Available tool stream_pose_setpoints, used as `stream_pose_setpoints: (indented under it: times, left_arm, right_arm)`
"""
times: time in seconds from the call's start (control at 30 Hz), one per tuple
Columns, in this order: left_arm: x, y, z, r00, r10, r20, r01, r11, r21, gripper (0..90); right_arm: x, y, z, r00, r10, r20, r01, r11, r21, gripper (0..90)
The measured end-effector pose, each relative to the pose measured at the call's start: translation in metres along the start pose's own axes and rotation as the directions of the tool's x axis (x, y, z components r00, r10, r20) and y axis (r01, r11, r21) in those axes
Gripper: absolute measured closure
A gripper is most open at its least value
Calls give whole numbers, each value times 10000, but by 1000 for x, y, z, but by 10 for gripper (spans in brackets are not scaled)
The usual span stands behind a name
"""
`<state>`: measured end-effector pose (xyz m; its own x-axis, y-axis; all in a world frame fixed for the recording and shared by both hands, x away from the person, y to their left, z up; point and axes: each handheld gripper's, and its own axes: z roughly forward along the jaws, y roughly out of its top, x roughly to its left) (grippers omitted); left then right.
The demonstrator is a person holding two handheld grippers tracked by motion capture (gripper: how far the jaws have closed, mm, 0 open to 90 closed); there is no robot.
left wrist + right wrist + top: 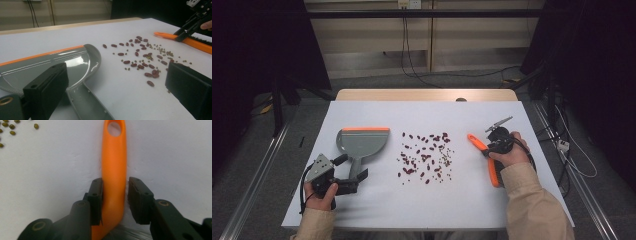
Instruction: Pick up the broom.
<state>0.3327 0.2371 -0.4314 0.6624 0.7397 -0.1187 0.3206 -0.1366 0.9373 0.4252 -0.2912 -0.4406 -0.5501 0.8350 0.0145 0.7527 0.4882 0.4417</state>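
At the near edge of a white table (pixel 377 210), a person's two sleeved forearms come in from below, each hand holding a two-jaw gripper. The left gripper (pixel 354 182) sits low at the near left, its jaws spread wide and holding nothing; in the left gripper view one black jaw stands over the handle of a grey dustpan (pixel 67 65) and the other well off to the right. The dustpan lies flat just beyond that gripper, its orange-edged lip (pixel 365 129) pointing away from the person.

On the right, the right gripper (pixel 493 147) straddles the orange handle of a small brush (pixel 484 155). In the right gripper view the handle (pixel 113 170) runs up between the jaws; the left jaw touches it and the right jaw stands just beside it with a thin gap, so the grip is narrow but not fully closed.

Between dustpan and brush, mid-table, lies a scatter of dark red beans (pixel 427 155) mixed with small green ones (pixel 162 52).
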Motion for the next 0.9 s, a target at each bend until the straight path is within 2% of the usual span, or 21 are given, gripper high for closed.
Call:
stream_pose_setpoints:
  times: [0.07, 0.17, 0.23, 0.27, 0.43, 0.5, 0.57, 0.67, 0.83, 0.9]
  left_arm:
    - [0, 0, 0, 10000, 59, 19, -59, 10000, -1, 45]
    - [0, 0, 1, 10000, 54, 19, -54, 10000, 44, 45]
    - [0, 0, 2, 10000, 18, 36, -18, 10000, 12, 45]
    - [0, 0, 2, 10000, 22, 39, -22, 10000, 21, 45]
    - [-1, 1, 1, 10000, 28, -1, -28, 10000, -22, 45]
    - [-1, 1, 0, 10000, 55, -12, -55, 10000, -27, 44]
    - [-2, 1, 0, 10000, 21, -24, -22, 10000, -92, 45]
    - [-1, 2, 0, 10000, 82, -50, -82, 9999, -72, 45]
    - [-2, 3, -2, 9999, 114, -55, -115, 9999, -127, 44]
    - [-2, 2, -2, 9999, 74, -78, -75, 9999, -113, 45]
  right_arm:
    - [-4, 6, 2, 9989, 422, -198, -414, 9984, 377, 658]
    - [-5, 17, 4, 9974, 664, -265, -628, 9910, 1185, 684]
    - [-6, 22, 6, 9971, 717, -267, -668, 9860, 1525, 694]
    - [-6, 23, 6, 9981, 542, -291, -489, 9858, 1609, 697]
    - [-3, 16, 4, 9985, 516, -153, -496, 9923, 1131, 703]
    - [-4, 13, 3, 9976, 661, -194, -641, 9938, 906, 704]
    - [-1, 13, 2, 9987, 500, 32, -501, 9952, 843, 703]
    - [1, 12, 1, 9986, 515, 73, -519, 9957, 763, 703]
    - [-1, 6, -7, 9973, 707, -174, -709, 9974, -100, 702]
    - [-1, 2, -14, 9968, 761, -237, -777, 9942, -744, 702]
